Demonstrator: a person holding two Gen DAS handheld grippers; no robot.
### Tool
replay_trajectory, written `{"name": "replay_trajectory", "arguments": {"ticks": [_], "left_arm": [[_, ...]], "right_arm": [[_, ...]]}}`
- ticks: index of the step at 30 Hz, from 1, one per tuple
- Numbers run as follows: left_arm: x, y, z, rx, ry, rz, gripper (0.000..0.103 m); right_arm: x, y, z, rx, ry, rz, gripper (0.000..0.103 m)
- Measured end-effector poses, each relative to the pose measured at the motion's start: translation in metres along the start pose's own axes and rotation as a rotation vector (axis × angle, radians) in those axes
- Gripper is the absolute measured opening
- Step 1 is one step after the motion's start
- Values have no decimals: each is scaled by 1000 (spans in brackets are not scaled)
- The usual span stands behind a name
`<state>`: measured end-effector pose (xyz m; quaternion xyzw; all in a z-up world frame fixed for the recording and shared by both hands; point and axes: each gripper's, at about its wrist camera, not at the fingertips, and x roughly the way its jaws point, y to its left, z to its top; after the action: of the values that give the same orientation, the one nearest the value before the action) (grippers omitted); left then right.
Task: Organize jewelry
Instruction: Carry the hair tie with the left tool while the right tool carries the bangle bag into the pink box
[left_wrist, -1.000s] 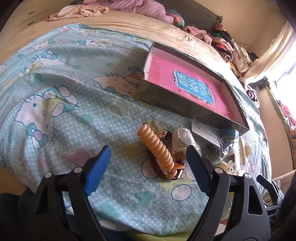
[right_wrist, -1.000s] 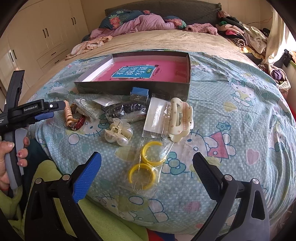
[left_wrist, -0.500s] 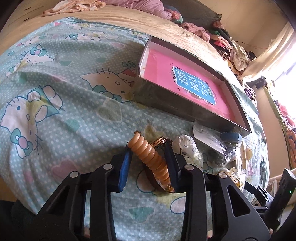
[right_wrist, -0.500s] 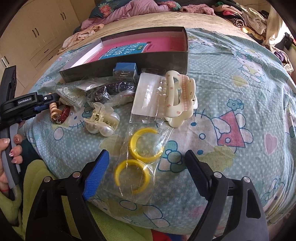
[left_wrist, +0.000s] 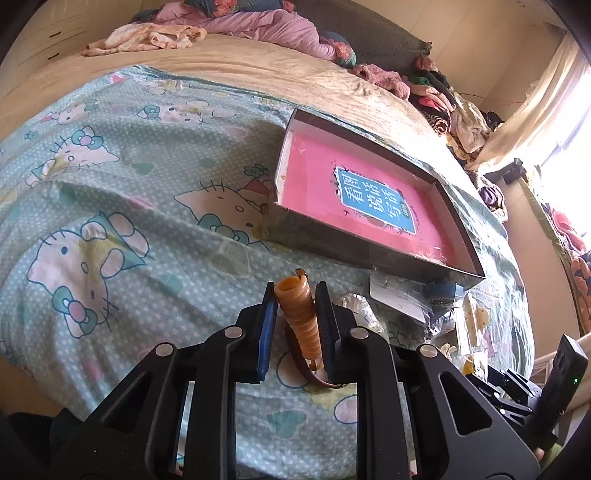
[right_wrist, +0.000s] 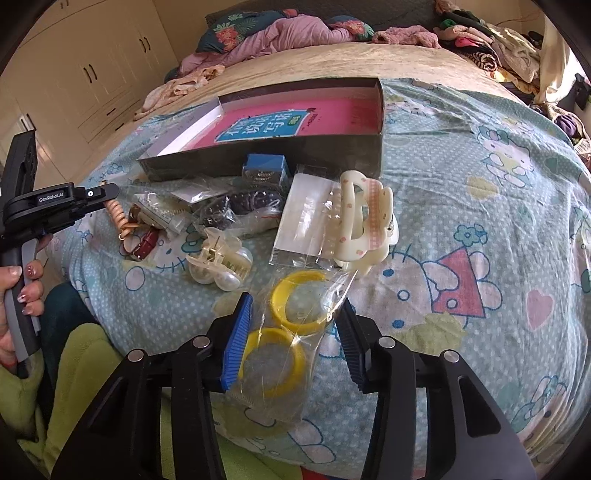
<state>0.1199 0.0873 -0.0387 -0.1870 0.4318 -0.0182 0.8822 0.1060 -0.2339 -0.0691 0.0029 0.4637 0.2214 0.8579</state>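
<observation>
Left gripper: jaws nearly together, clamped on an orange spiral hair tie that stands between the pads, its top end poking past the fingertips. A brown strap hangs below it, over the cartoon-print bedsheet.

Beyond, slightly right: open grey box with a pink book lying flat inside.

Right gripper: jaws partly closed around a clear bag of yellow bangles; the blue pad touches the plastic, while contact on the other side cannot be judged.

Ahead of it on the sheet: pearl hair claw, cream hair claw, small blue box against the grey box wall.
</observation>
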Motion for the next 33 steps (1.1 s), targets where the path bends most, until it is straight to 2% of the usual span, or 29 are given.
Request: {"name": "replay_trajectory", "arguments": {"ticks": [8,20,33], "left_arm": [[-4,-7,12,19,-19,-6,11],[-9,-19,12,46,-7,-51,10],[-13,-39,59,84,-67,-41,10]], "right_arm": [[-21,7,13,-16,-68,48,42],[-30,11,23,-32,-121,59,42],[-32,16,58,-78,-208,87,42]]}}
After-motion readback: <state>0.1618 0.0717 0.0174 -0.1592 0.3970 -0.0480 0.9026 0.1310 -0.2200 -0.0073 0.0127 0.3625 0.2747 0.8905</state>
